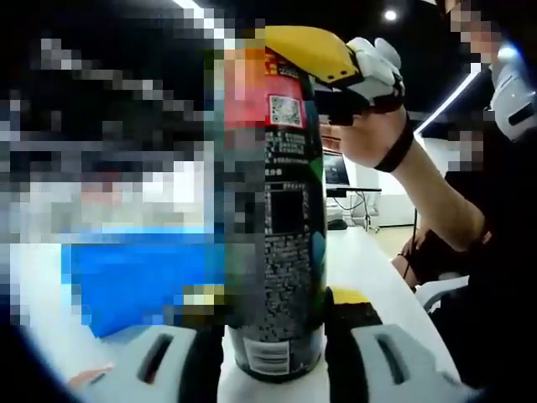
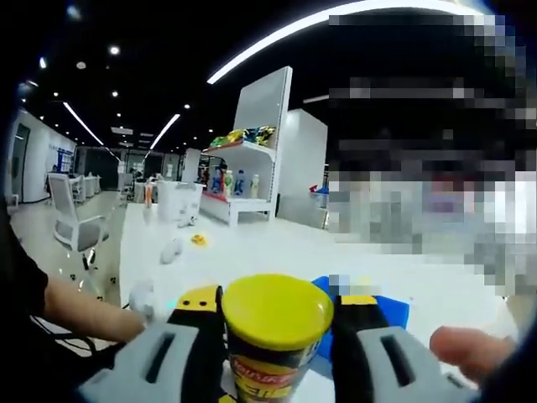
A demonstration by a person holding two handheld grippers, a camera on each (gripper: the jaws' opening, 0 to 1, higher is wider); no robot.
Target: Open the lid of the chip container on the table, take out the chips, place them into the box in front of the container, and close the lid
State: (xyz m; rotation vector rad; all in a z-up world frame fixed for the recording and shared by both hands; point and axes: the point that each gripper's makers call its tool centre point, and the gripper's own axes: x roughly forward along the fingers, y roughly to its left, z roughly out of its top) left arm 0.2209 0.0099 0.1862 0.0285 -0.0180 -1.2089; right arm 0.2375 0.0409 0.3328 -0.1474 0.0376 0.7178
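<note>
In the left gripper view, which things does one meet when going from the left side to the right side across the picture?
Blue box → chip container, upright between the left gripper jaws → right gripper at the yellow lid → person's hand → forearm.

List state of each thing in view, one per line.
chip container: upright on the table, body between the left gripper's jaws.
yellow lid: on the container, not yet off, clamped by the right gripper.
left gripper: shut on the chip container.
right gripper: shut on the yellow lid.
blue box: behind the container, contents unclear.
</note>
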